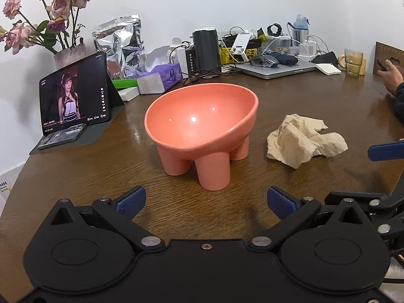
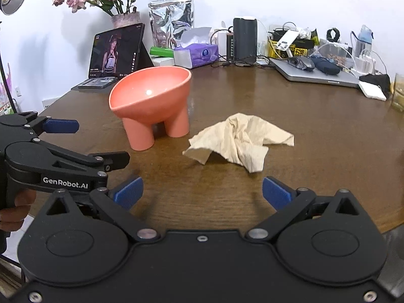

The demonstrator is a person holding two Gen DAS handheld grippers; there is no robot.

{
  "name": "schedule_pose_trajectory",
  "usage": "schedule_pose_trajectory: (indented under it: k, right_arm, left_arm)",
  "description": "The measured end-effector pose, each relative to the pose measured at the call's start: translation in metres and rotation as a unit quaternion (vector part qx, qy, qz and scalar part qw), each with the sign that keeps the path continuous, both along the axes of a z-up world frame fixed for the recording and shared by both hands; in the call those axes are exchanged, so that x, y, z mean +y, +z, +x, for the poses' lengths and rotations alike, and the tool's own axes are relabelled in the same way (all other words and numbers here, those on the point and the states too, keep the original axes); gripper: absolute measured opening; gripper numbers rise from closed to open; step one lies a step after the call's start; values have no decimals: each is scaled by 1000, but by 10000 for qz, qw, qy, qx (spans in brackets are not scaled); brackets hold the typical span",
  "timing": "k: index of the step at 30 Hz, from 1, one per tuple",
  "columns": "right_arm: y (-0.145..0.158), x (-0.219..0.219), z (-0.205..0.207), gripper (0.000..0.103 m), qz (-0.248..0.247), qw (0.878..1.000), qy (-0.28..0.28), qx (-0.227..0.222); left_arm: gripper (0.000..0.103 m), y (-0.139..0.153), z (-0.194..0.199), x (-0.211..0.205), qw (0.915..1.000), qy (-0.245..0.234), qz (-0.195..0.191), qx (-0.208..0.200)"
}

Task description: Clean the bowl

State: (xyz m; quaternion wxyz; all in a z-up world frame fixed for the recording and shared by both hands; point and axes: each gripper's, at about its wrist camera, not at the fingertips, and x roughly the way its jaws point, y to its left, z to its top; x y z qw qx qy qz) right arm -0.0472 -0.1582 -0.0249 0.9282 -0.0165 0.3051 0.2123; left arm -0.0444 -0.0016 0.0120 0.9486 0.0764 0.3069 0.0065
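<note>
Left wrist view puts the coral-pink bowl dead ahead of the left gripper, standing on stubby round legs on the brown wooden table, its slanted mouth tipped toward the camera and its glossy inside catching a spot of light. That gripper sits low over the table just short of the bowl, blue-padded fingers spread wide with nothing between them. Off to its right lies a crumpled beige cloth, near the bowl but not touching it. From the right wrist view the same cloth is straight in front of the right gripper, whose jaws are likewise splayed apart and empty, while the bowl stands ahead and to its left. The left gripper shows there side-on at the left edge, level with the table and pointing at the bowl, with "GenRobot.AI" in white on its black body and a hand wrapped round its grip. Beyond the bowl, to the left, a tablet leans on its folding stand, playing a video with small captions too fine to read. Further back along the white wall are a vase of faded pink roses, a silver foil pouch, a purple tissue box, a dark cylinder and a closed laptop heaped with cables. At the far right of the left wrist view another person's hand holds a phone.
</note>
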Motion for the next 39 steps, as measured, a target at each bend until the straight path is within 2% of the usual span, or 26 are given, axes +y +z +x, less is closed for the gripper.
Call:
schedule_pose_trajectory:
  k: [6,39]
  right_arm:
    - [2,-1,-6,101,-97,9997,-176,-104]
    - [-2,3,-4,101,-166,9993,-343,-6]
  left_arm:
    - [103,1,-4,-3,10000,-55,-72,-12]
    - [103,-9,0,1,9996,-250,-114,105]
